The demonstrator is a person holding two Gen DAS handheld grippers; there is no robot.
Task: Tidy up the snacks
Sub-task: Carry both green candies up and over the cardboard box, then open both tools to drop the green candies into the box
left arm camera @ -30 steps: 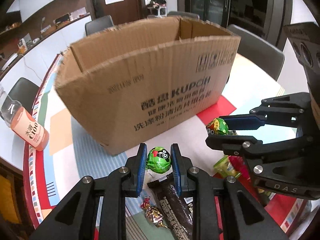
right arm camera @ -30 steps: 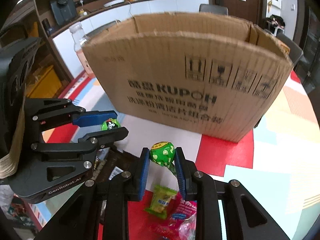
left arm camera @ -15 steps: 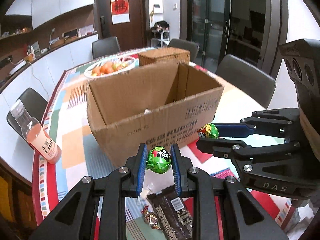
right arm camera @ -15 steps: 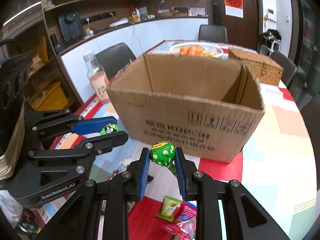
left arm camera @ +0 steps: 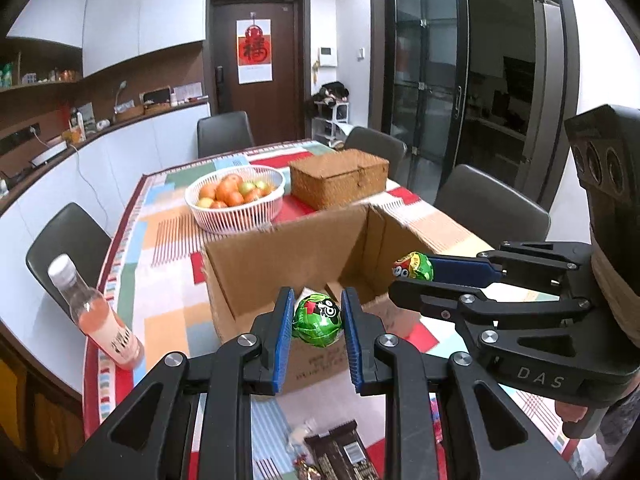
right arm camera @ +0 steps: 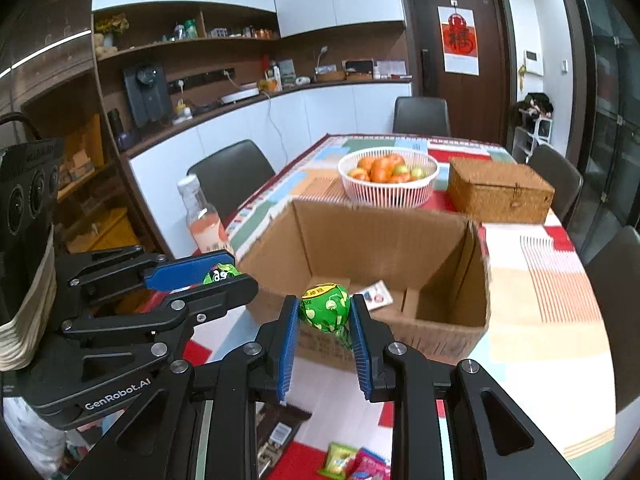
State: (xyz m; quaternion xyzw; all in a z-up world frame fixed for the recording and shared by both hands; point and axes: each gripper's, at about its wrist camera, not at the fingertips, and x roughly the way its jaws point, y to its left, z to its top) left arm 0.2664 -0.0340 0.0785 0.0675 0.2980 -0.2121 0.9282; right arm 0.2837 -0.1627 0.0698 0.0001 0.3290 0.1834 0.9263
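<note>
Clamped in the left gripper [left arm camera: 317,322] and the right gripper [right arm camera: 325,314], one foil-wrapped green candy ball [left arm camera: 318,323] and [right arm camera: 325,307] apiece, just short of the open cardboard box [right arm camera: 400,240] ahead and below; probably light, hard, slick-skinned, best pinched across the middle.

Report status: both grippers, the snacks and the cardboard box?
Left gripper shut on green round wrapped candy. Right gripper shut on green-and-yellow wrapped lollipop. Both at near rim of open brown cardboard box. Nothing in the way.
</note>
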